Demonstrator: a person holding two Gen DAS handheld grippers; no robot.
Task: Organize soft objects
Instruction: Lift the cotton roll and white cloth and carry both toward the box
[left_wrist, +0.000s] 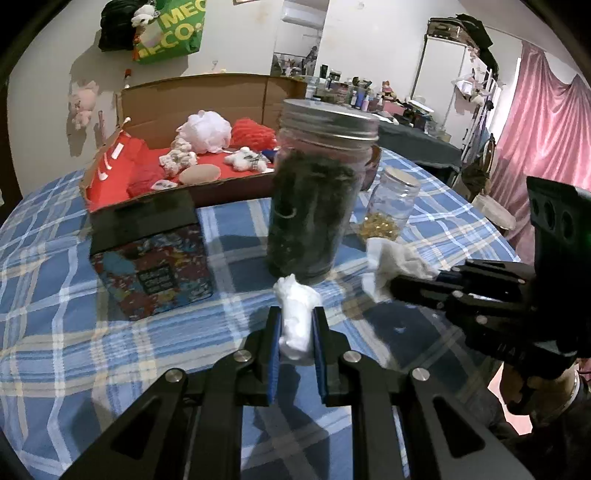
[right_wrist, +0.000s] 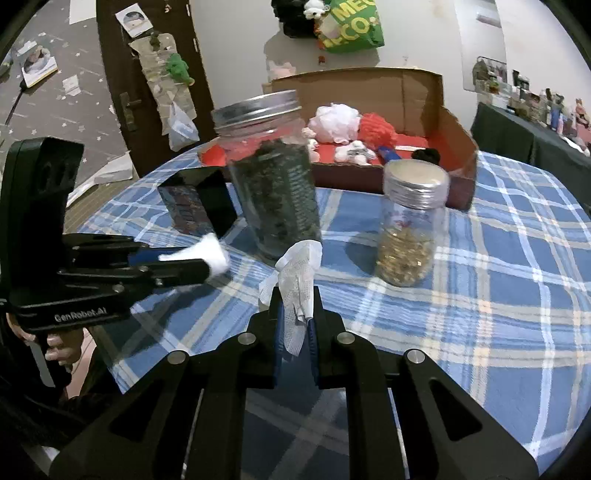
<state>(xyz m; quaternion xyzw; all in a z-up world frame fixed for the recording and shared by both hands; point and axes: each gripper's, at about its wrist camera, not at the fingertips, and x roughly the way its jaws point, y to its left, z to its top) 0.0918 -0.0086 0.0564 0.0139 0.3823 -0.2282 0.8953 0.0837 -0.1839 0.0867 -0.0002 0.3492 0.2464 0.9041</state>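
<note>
Left gripper (left_wrist: 297, 325) jaws clamp cotton wad (left_wrist: 295, 317); right gripper (right_wrist: 295, 310) pinches gauze (right_wrist: 295, 280), ends hidden.

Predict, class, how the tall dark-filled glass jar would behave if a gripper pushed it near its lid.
The tall jar stands upright on a narrow base, so it would probably tip rather than slide. The checked tablecloth may grip its bottom. Being round, it could roll once down, and its glass looks breakable.

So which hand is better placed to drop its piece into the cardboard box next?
Probably left. The left gripper, shut on a white wad, sits nearer the cardboard box. The right gripper, holding a white tissue, has both jars in its way.
</note>
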